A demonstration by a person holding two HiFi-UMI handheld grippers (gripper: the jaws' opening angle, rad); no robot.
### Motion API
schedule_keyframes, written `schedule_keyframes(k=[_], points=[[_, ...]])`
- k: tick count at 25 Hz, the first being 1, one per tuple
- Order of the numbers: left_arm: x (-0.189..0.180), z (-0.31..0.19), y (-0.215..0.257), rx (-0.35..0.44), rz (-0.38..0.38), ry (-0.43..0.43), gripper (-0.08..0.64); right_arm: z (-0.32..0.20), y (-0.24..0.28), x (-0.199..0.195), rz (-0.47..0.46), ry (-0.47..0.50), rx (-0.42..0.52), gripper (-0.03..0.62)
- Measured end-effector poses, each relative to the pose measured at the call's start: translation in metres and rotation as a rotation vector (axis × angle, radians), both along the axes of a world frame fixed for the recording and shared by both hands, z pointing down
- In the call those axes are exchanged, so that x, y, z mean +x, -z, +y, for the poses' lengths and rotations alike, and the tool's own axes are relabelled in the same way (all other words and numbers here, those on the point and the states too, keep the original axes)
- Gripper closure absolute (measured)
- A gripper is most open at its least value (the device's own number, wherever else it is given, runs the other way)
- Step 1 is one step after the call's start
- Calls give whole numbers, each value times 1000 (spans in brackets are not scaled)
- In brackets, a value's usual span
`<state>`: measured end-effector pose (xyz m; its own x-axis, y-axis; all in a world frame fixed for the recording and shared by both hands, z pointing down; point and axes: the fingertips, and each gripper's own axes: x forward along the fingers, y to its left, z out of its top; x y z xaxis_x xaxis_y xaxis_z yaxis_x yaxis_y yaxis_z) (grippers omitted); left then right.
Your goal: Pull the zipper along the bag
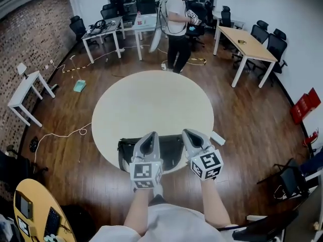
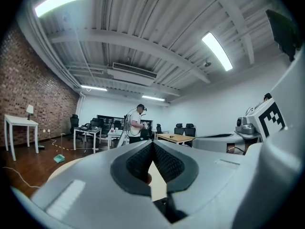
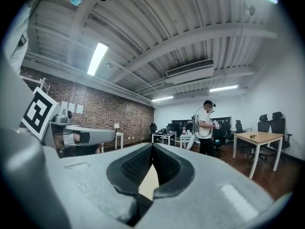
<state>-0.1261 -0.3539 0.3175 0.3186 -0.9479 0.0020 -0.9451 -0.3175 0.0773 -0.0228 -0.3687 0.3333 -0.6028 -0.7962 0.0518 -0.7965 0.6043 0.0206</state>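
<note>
Round table [image 1: 151, 100], black bag [image 1: 126, 155] below left gripper [image 1: 151, 134] and right gripper [image 1: 187, 131], both closed, empty

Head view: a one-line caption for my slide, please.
The left gripper and right gripper, both shut, above a black bag on a round table.

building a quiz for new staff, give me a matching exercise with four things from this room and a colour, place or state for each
1 bag
2 round table
3 left gripper
4 small white desk

A beside the brick wall
B shut, empty
C cream
D black, at the table's near edge

Pairs: 1-D, 2-C, 3-B, 4-A
</note>
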Motion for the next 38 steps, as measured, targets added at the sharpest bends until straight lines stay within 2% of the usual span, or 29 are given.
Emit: schedule_keyframes(k=[4, 7, 10, 12, 16, 21, 24, 30, 34, 38], points=[[-19, -61, -1, -21, 15, -45, 543, -51, 7, -7, 7, -44, 2, 604], [-4, -95, -22, -78, 22, -76, 542, -85, -4, 28, -37, -117, -53, 604], [24, -114, -50, -146, 9, -121, 543, -113, -31, 70, -14, -174, -121, 604], [42, -122, -68, -198, 0, -135, 543, -124, -56, 92, 3, -168, -189, 604], [70, -136, -101, -283, -24, -138, 543, -140, -120, 112, 50, -69, -352, 604], [96, -141, -150, -383, -86, -129, 543, -157, -209, 118, 118, 76, -566, 604], [99, -143, -177, -433, -130, -109, 541, -160, -261, 102, 214, 227, -680, 604], [90, -131, -219, -543, -171, -82, 541, -153, -342, 52, 441, 522, -881, 604], [91, -130, -236, -576, -213, -83, 541, -152, -382, 42, 582, 620, -963, 604], [99, -128, -244, -577, -286, -116, 541, -150, -399, 39, 655, 679, -1001, 604]])
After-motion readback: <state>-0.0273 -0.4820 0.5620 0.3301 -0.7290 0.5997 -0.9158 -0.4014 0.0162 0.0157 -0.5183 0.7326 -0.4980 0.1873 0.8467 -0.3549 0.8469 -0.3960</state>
